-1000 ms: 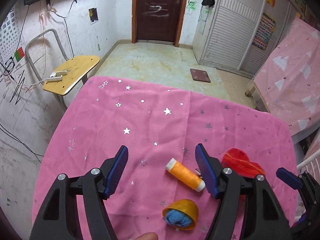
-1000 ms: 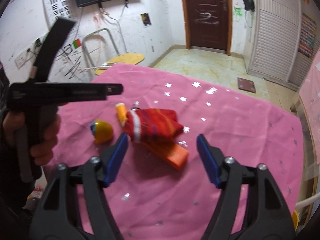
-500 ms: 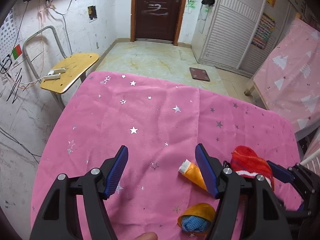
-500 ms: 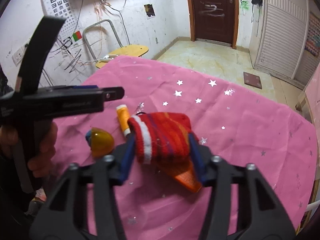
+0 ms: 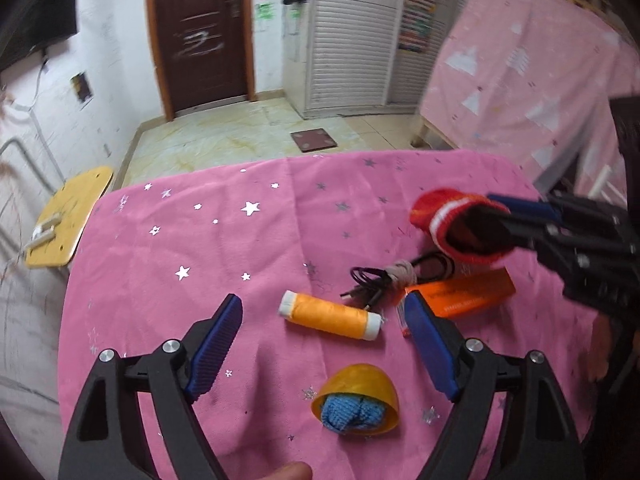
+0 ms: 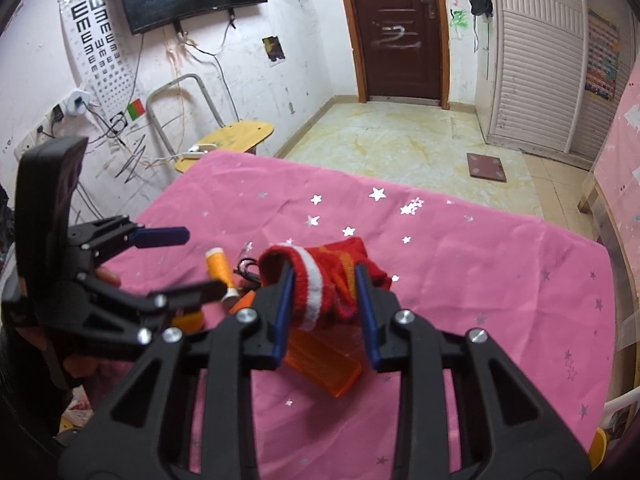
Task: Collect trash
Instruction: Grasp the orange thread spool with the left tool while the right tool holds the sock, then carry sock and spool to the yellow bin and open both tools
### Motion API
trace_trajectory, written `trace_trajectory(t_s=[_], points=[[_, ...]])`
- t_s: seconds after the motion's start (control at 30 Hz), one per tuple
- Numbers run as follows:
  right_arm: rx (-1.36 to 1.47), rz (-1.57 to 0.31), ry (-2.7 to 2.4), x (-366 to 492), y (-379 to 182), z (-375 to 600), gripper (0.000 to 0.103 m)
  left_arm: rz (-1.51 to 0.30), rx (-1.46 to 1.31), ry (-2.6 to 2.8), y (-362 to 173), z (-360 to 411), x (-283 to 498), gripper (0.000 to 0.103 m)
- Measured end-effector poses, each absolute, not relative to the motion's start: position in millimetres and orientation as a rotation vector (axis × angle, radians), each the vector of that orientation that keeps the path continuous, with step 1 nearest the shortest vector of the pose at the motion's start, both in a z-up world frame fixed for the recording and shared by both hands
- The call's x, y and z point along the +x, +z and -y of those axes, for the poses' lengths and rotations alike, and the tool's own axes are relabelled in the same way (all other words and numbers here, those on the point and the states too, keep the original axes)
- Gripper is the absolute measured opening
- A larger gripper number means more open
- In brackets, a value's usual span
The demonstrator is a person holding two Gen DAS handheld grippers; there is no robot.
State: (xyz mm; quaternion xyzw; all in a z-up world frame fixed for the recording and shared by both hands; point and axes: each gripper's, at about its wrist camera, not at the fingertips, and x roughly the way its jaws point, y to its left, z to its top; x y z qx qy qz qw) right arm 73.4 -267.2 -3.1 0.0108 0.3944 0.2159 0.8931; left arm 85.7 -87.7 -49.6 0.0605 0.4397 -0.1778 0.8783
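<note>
The red sock (image 6: pixel 332 276) sits between your right gripper (image 6: pixel 324 300) jaws, which are closing on it with the blue pads pressed against its sides; its white-banded cuff hangs toward the left pad and the bunched body runs across to the right one. It is lifted just clear of the orange box (image 6: pixel 324 372), near the surface's near right edge. Your left gripper (image 5: pixel 324 344) jaws are spreading apart with nothing gripped: the orange thread spool (image 5: pixel 330 315) lies just ahead in the gap, its long axis crosswise to the jaws, tilted slightly down to the right. The yellow capsule half (image 5: pixel 358 384) with blue knit inside lies nearer you, close to the right pad. The tangled dark cable (image 5: pixel 384 280) lies beyond the spool. Judging by this, the left hand is nearer the spool, and you would need to turn it or take the spool end to end.
</note>
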Motion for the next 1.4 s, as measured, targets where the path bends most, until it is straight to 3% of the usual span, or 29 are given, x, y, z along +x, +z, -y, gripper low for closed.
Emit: trace_trajectory(t_s=[0.33, 0.53, 1.4], points=[[0.030, -0.817, 0.422, 79, -6, 270, 0.028, -0.918, 0.266, -0.369, -62, 101, 90, 0.075], [0.037, -0.824, 0.415, 80, -8, 270, 0.028, -0.922, 0.270, -0.388, -68, 99, 91, 0.050], [0.065, -0.736, 0.407, 42, 20, 303, 0.028, -0.794, 0.245, -0.284, -11, 109, 51, 0.050]])
